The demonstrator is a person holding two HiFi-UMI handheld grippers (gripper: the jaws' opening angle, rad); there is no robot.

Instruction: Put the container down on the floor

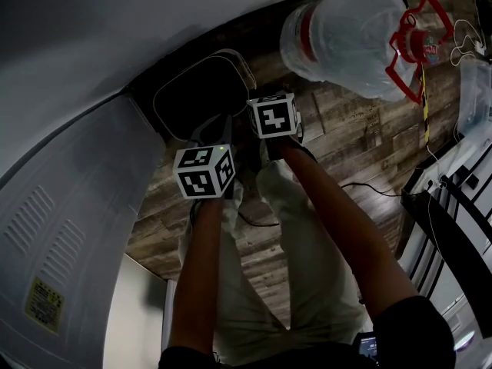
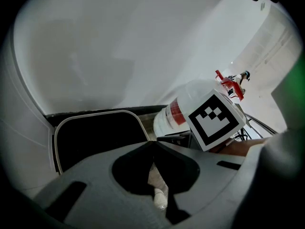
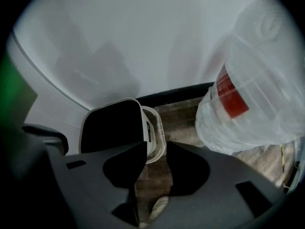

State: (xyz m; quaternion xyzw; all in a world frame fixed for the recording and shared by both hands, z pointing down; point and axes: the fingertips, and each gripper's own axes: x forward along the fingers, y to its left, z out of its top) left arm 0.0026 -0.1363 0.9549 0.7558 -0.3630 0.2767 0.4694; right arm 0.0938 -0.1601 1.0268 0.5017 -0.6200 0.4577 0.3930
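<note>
The container is a black bin with a white rim. It stands on the wood floor against the white wall, just ahead of both grippers, and shows in the left gripper view and the right gripper view. My left gripper has its jaw tips touching, with nothing between them. The jaws of my right gripper stand a little apart and hold nothing, just short of the container's rim. Their marker cubes hang over the floor above the person's legs.
A large clear water jug with a red label and a red handle lies to the right of the container. A white appliance fills the left. Cables and a dark rack are at the right.
</note>
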